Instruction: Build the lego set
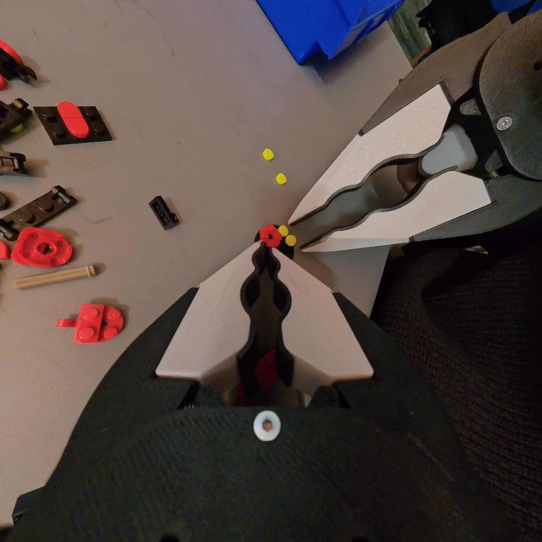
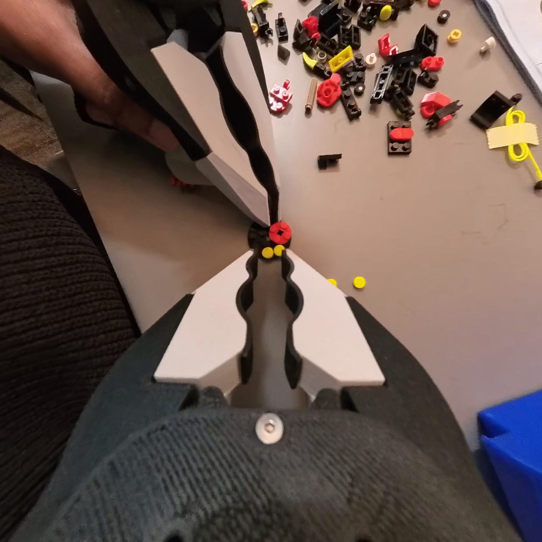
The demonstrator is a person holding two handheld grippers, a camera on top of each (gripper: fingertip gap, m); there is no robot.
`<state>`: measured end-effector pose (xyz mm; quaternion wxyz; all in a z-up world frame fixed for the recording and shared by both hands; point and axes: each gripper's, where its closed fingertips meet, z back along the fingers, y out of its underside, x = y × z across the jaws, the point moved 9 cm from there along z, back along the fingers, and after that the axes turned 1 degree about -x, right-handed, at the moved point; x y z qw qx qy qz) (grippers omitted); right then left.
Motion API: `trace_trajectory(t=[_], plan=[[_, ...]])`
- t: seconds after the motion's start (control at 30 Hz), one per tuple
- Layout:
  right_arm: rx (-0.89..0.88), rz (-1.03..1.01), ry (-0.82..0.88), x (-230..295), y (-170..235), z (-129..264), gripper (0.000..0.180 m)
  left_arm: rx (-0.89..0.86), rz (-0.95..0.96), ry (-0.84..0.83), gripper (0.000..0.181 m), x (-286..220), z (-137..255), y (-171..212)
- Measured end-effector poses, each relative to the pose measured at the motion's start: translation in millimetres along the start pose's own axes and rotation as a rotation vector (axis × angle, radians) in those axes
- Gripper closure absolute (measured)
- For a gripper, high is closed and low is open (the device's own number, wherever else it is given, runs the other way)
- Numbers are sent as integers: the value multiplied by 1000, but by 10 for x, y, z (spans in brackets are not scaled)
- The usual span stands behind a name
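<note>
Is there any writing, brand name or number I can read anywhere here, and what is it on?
None can be read in either view.
The grey table, the blue bin and the pale tape strip show no print.
The studs of the red round piece and of the loose bricks are too small to show any mark.
The white fingers are blank.

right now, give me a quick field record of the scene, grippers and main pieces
left gripper: shut on red round piece, over a black round plate
right gripper: open, fingers either side of two yellow studs
loose yellow studs: two, apart on the table
parts pile: far side of the table
blue bin: table edge
</note>
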<state>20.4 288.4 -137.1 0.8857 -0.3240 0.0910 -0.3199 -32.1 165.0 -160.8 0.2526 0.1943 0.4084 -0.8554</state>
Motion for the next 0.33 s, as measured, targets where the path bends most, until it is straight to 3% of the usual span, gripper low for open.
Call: trace_trajectory(t=[0.33], plan=[[16, 38, 11, 29, 17, -41, 174, 1, 1, 2, 181, -1, 0, 1]])
